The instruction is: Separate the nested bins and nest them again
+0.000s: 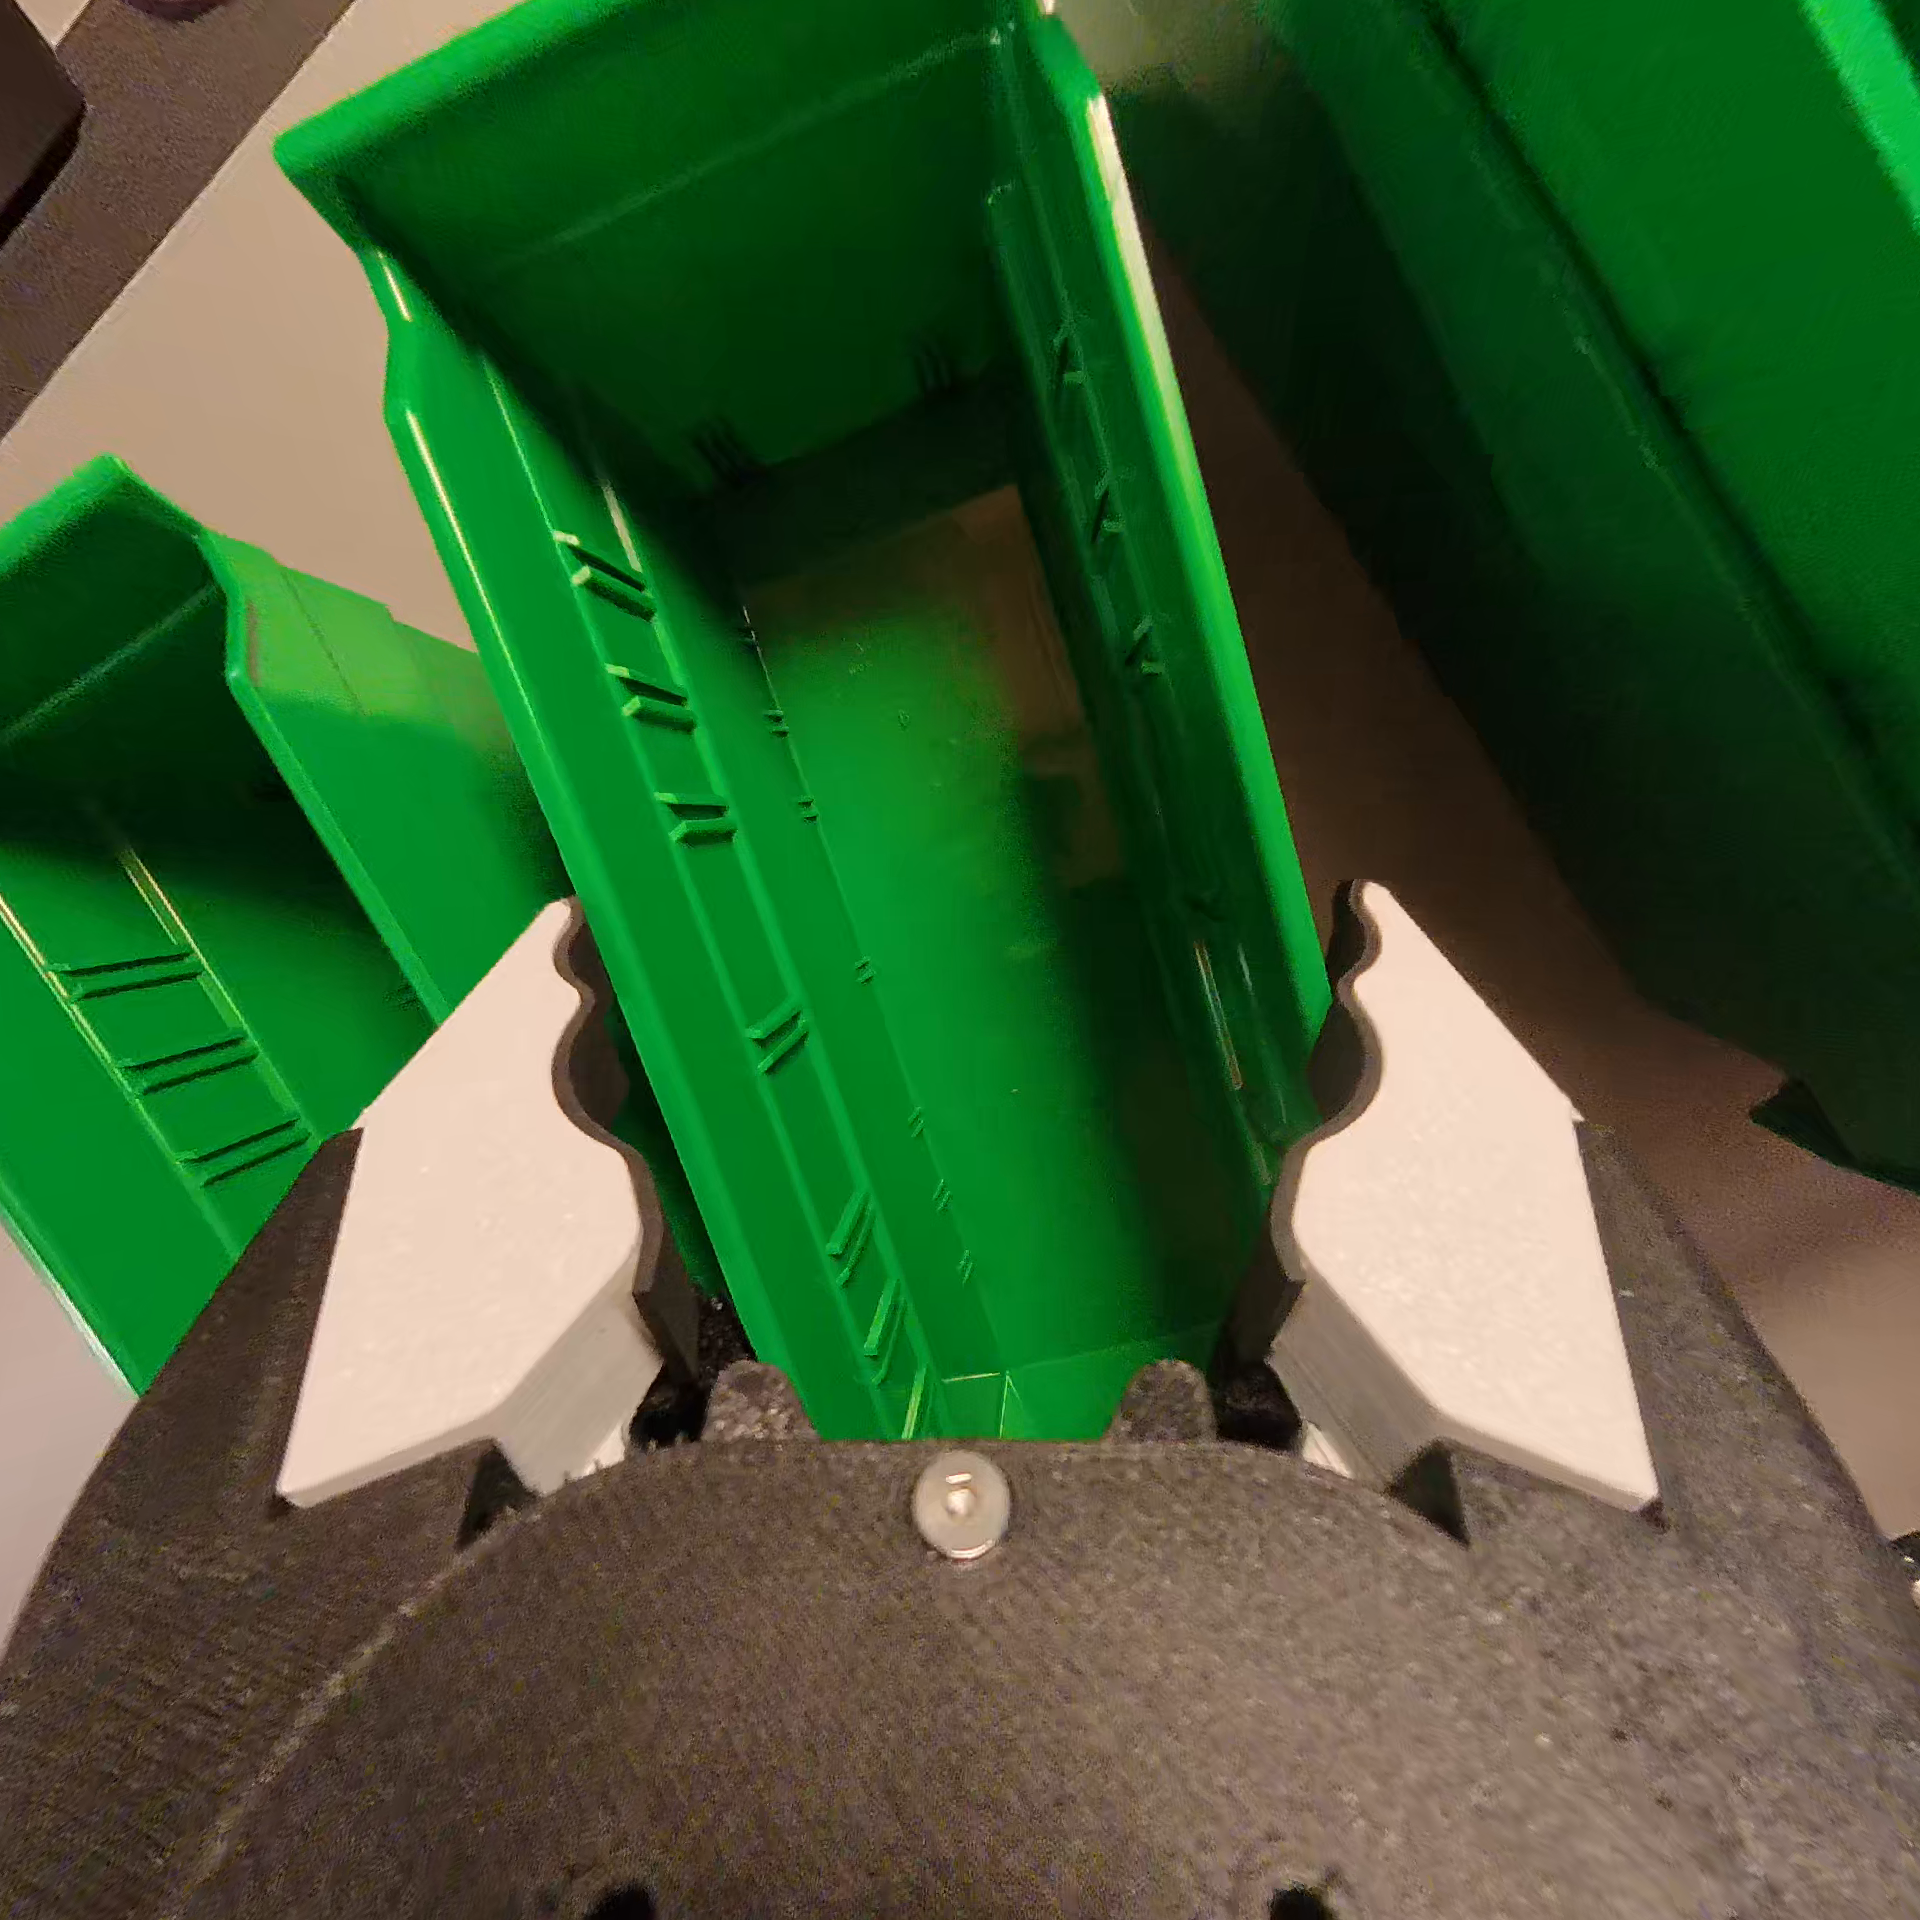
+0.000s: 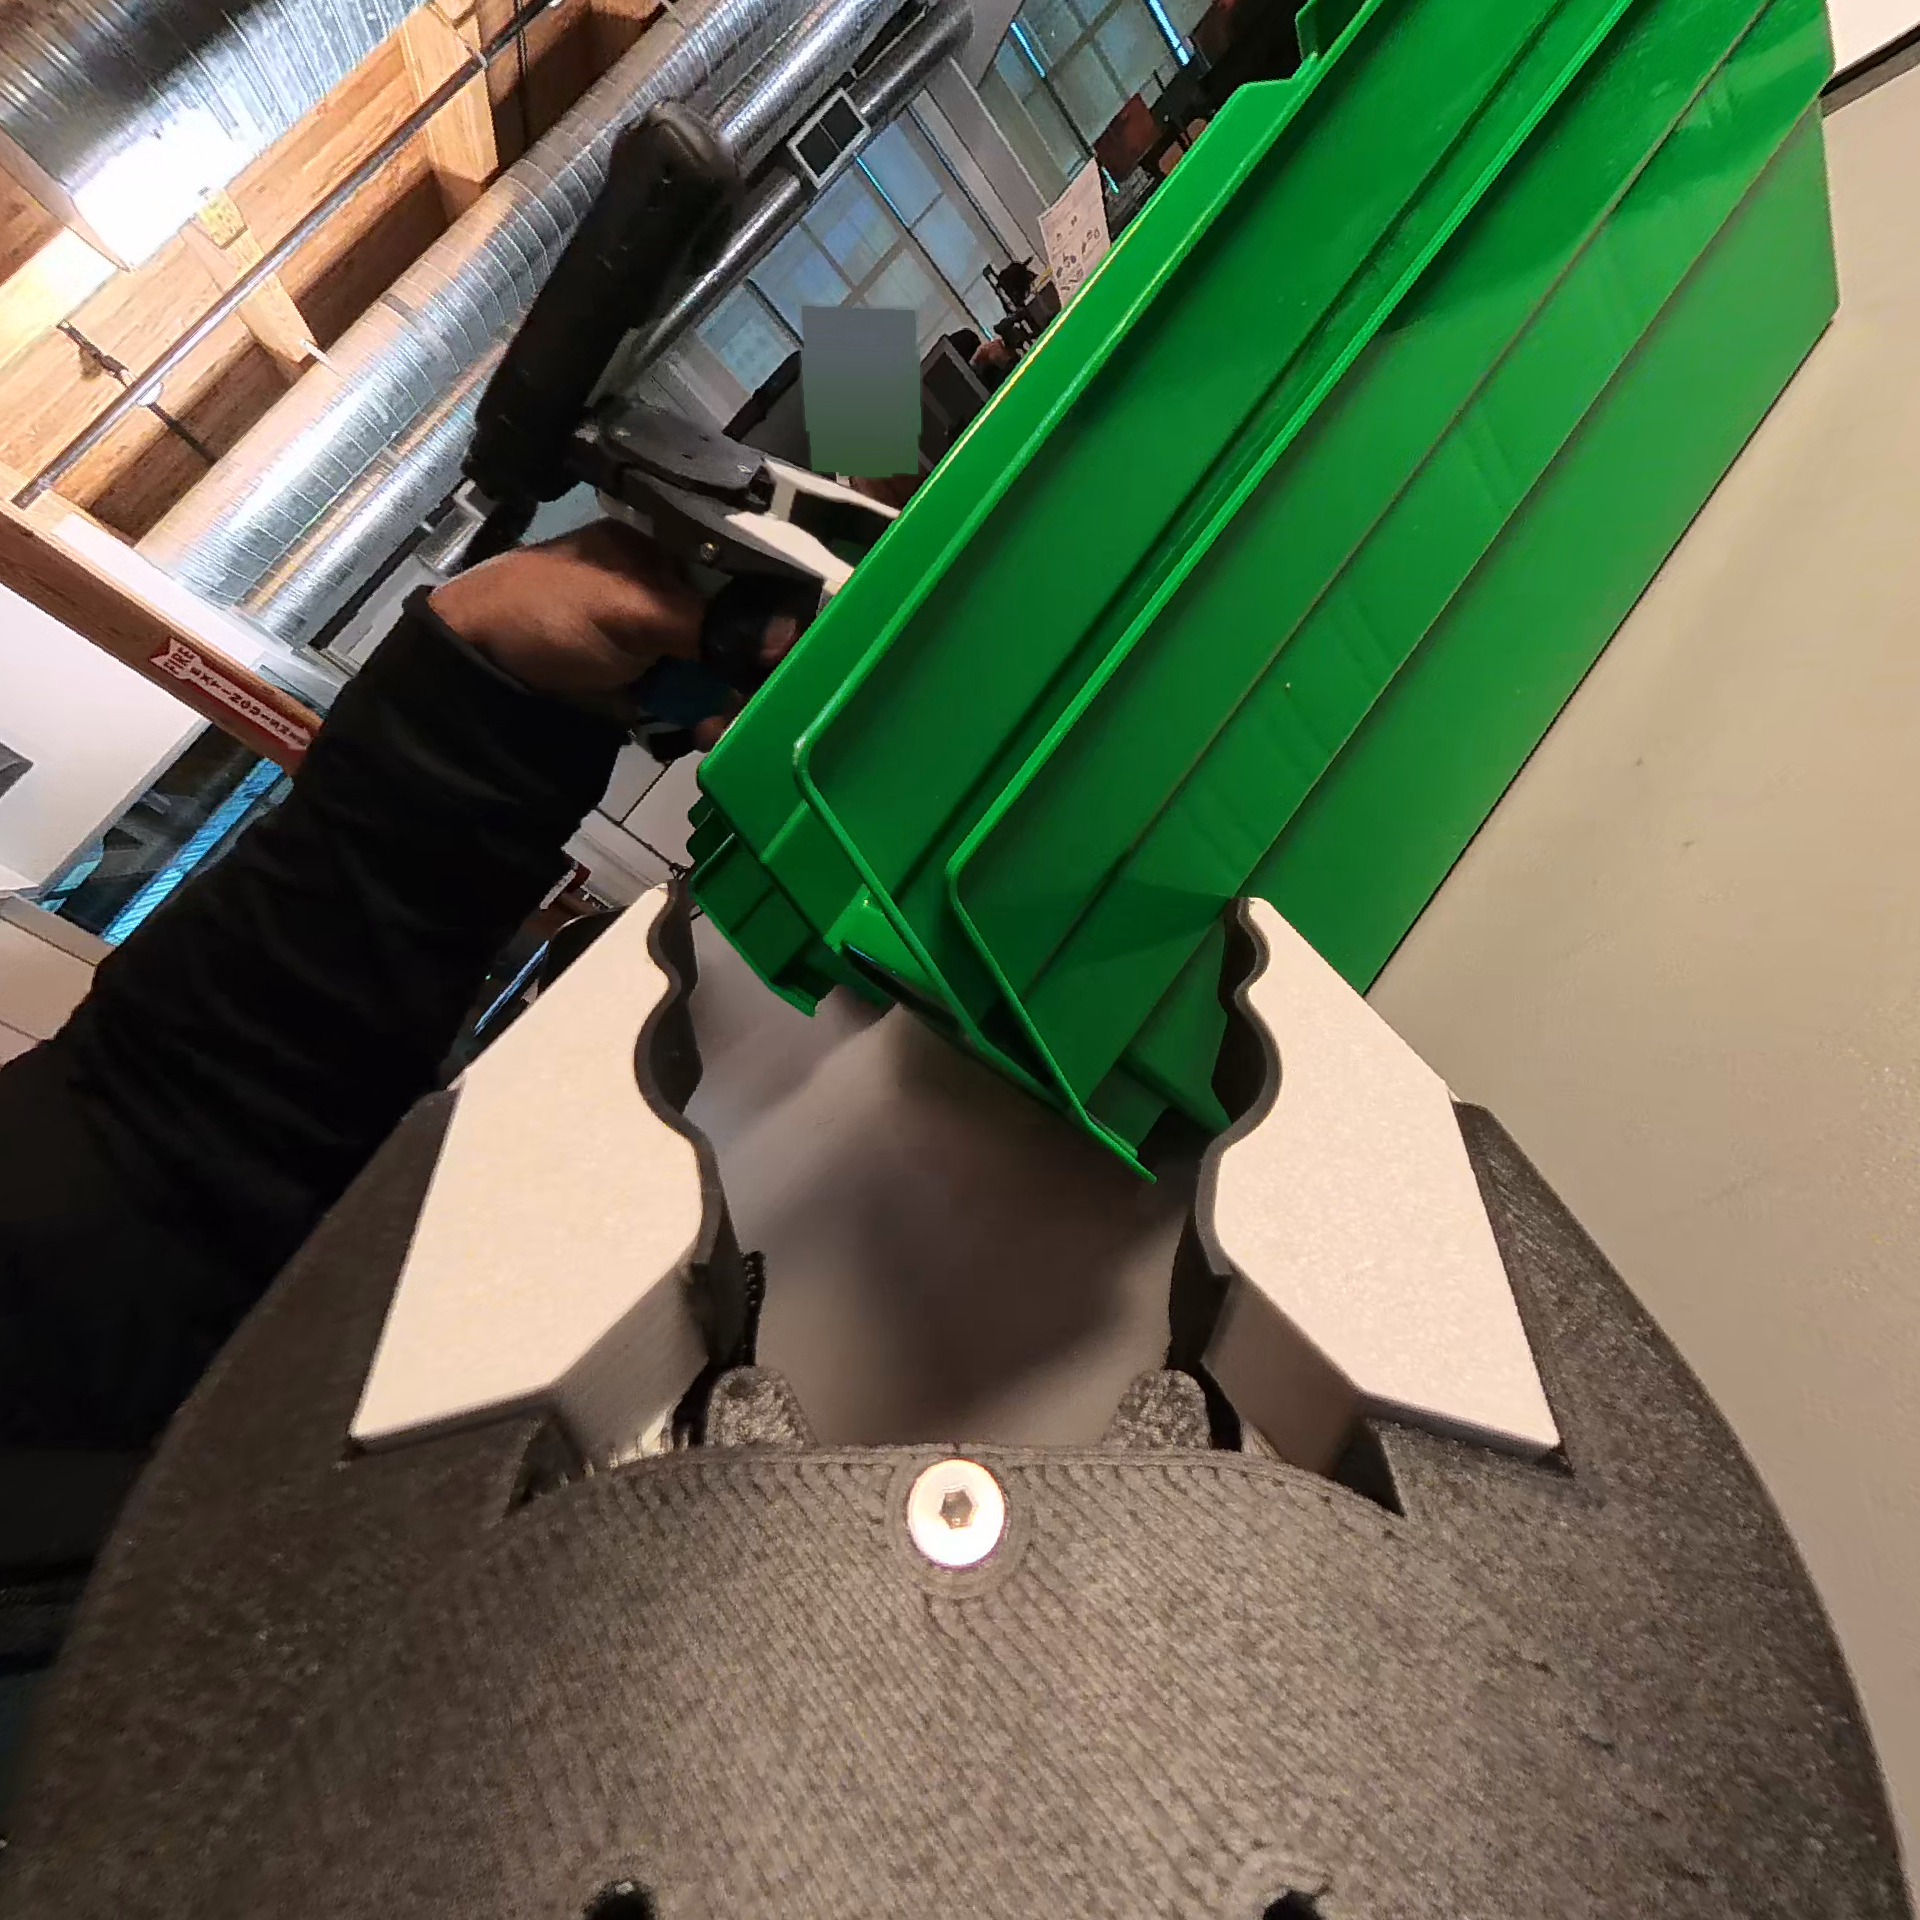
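Observation:
In the left wrist view a green bin (image 1: 883, 831) runs lengthwise between my fingers with its open top facing the camera. My left gripper (image 1: 961, 935) is shut on it, and both pads (image 1: 582, 1039) press on its side walls near the closed end. In the right wrist view several green bins (image 2: 1247, 520) overlap at a tilt over the table (image 2: 1714, 935). My right gripper (image 2: 956, 909) is shut across their near end. Its right pad (image 2: 1236, 1039) lies on a wall and its left tip meets a corner. The left gripper (image 2: 769, 520) shows at the far end of the bins.
Another green bin (image 1: 156, 883) lies at the left on the beige table (image 1: 1403, 779). A large, shaded green bin (image 1: 1610, 520) hangs close at the upper right. A person's hand (image 2: 561, 613) and black sleeve fill the left of the right wrist view.

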